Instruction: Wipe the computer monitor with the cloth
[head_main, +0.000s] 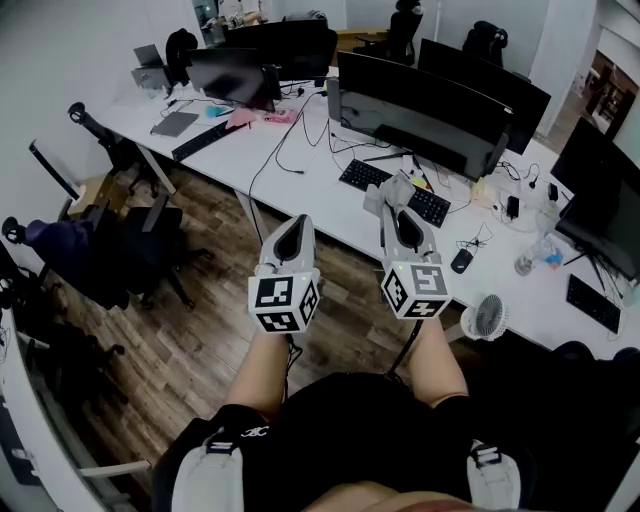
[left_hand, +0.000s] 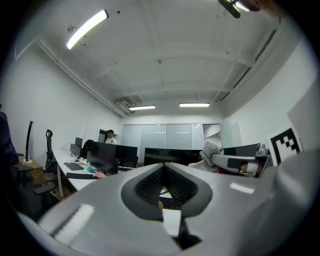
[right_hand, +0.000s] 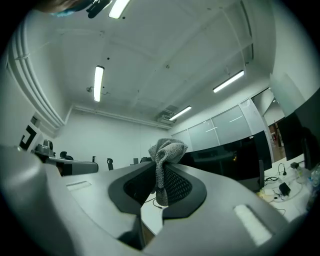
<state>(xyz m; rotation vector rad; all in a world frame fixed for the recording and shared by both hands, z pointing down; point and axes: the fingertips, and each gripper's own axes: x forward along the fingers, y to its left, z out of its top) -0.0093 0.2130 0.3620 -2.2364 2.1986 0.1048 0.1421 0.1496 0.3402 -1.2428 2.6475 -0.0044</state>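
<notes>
A wide curved black monitor (head_main: 420, 115) stands on the white desk (head_main: 330, 215) ahead of me; it also shows in the right gripper view as the monitor (right_hand: 235, 156). My right gripper (head_main: 398, 192) is shut on a grey knitted cloth (head_main: 385, 190), held above the desk's front edge, short of the screen. In its own view the right gripper (right_hand: 162, 167) pinches the cloth (right_hand: 166, 150), which bunches above the jaws. My left gripper (head_main: 293, 222) hovers beside it over the floor, shut, with nothing in the left gripper (left_hand: 164, 167).
A black keyboard (head_main: 395, 190), a mouse (head_main: 460, 260), a small white fan (head_main: 487, 317) and cables lie on the desk. More monitors (head_main: 600, 195) stand at the right. Office chairs (head_main: 110, 250) crowd the wooden floor at the left. A person (left_hand: 109, 136) stands far off.
</notes>
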